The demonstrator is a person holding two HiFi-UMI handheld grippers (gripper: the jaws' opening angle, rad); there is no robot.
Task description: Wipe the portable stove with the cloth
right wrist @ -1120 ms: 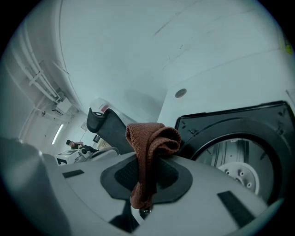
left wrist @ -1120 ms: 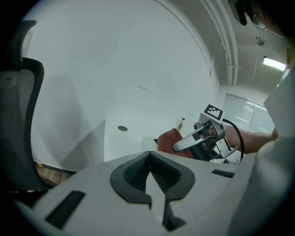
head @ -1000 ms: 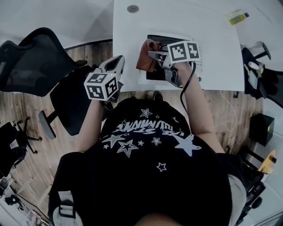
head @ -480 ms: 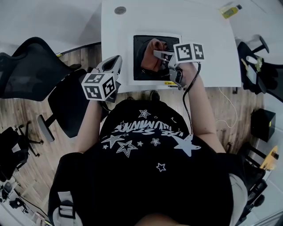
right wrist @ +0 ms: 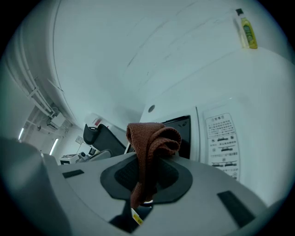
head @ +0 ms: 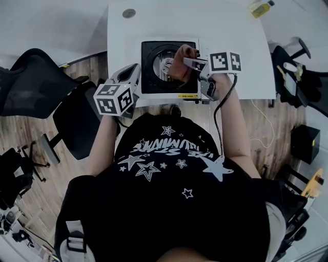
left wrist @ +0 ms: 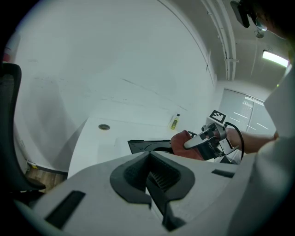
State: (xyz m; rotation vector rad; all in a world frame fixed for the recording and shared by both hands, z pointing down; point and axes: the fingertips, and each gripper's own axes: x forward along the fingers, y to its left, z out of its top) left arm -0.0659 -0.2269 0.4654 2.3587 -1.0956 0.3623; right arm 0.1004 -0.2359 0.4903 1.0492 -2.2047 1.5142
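Note:
The portable stove (head: 154,77) has a black top with a round burner and sits near the front edge of the white table (head: 236,36). My right gripper (head: 188,63) is over the stove's right part, shut on a reddish-brown cloth (head: 181,59) that hangs down onto the top. In the right gripper view the cloth (right wrist: 150,145) bunches up out of the shut jaws of the right gripper (right wrist: 146,173), with the stove (right wrist: 180,125) beyond. My left gripper (head: 131,75) hovers off the table's front left corner. Its jaws (left wrist: 150,159) are shut and hold nothing. From there I see the stove (left wrist: 145,145) and cloth (left wrist: 180,140).
A yellow bottle (head: 260,7) stands at the table's far right and also shows in the right gripper view as the bottle (right wrist: 247,31). A round cable grommet (head: 128,13) lies at the far left. Black office chairs (head: 38,84) stand left of the table, and more items at its right.
My right gripper has dragged the cloth from the stove's left edge across to its right part, uncovering the burner. The left gripper stays where it was.

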